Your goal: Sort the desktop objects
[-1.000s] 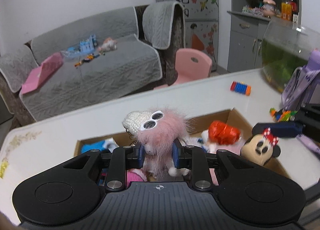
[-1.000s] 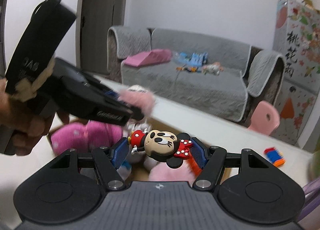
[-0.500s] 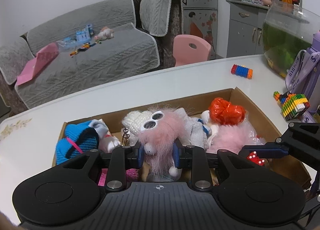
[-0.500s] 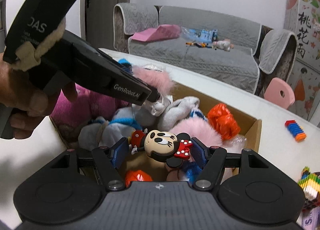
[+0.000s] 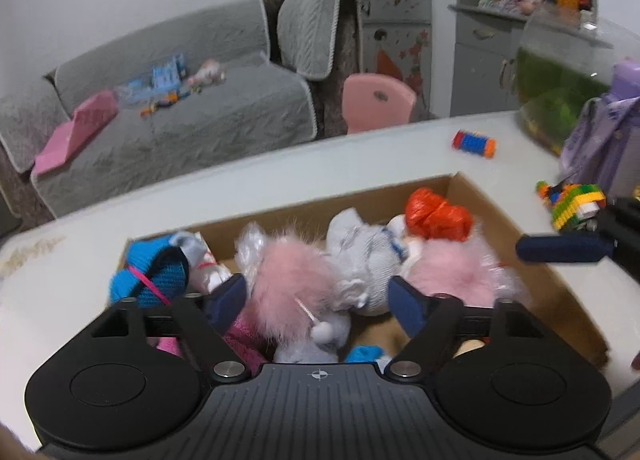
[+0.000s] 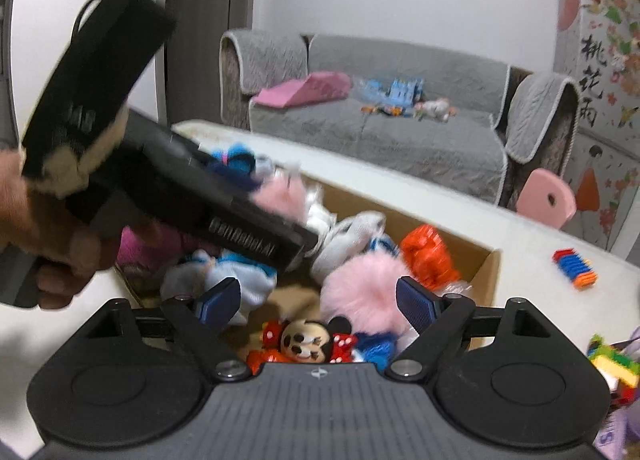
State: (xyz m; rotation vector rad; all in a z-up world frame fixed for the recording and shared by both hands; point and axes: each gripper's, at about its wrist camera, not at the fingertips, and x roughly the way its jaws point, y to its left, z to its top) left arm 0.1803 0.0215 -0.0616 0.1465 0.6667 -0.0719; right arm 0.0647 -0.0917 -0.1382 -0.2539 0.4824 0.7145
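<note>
A cardboard box on the white table holds several soft toys. My left gripper is open over the box, and the pink furry toy lies loose between its spread fingers among the other toys. My right gripper is open too. The Minnie Mouse toy lies in the box just below it, free of the fingers. The left gripper's body crosses the right wrist view. A right fingertip shows at the right of the left wrist view.
The box also holds an orange toy, a grey plush, a blue knitted toy and a second pink fluffy toy. On the table lie a blue-orange block roll and a multicoloured block model. A fish tank and purple bottle stand at right.
Both grippers have opened. The pink furry toy dropped from the left fingers into the box, and the Minnie Mouse toy dropped from the right fingers into the box.
</note>
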